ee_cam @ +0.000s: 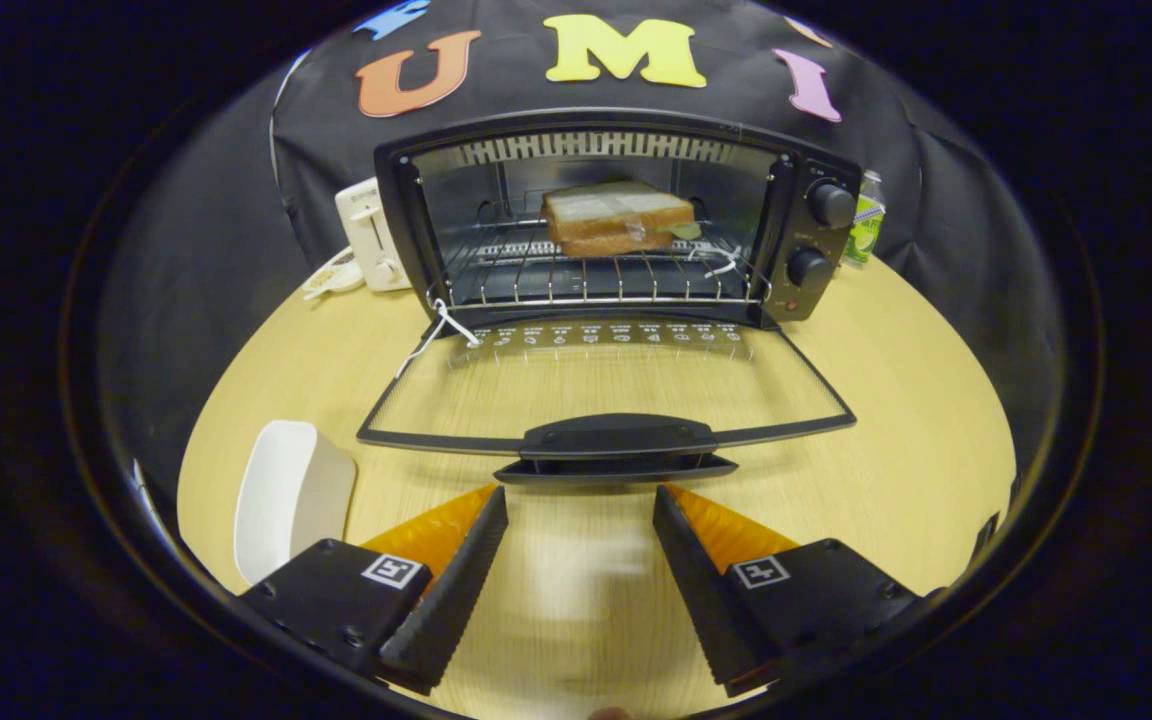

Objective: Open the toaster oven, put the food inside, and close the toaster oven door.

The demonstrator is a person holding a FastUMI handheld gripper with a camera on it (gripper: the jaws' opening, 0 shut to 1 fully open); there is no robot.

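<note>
Toaster oven (616, 215) door (606, 385) down, sandwich (618, 218) racked; gripper (581, 510) spread, empty: hook handle (619, 438) centrally, lift evenly.

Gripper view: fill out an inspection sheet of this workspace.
Surface: light wooden table.
Job's things: toaster oven with door folded down flat; sandwich on the rack inside.
Clutter: white tray beside the claw; white toaster and bottle flanking the oven.
Grippers: claw open, empty, just short of the door handle.
Cables: white cord at the door hinge.
Surroundings: black cloth wall.
</note>
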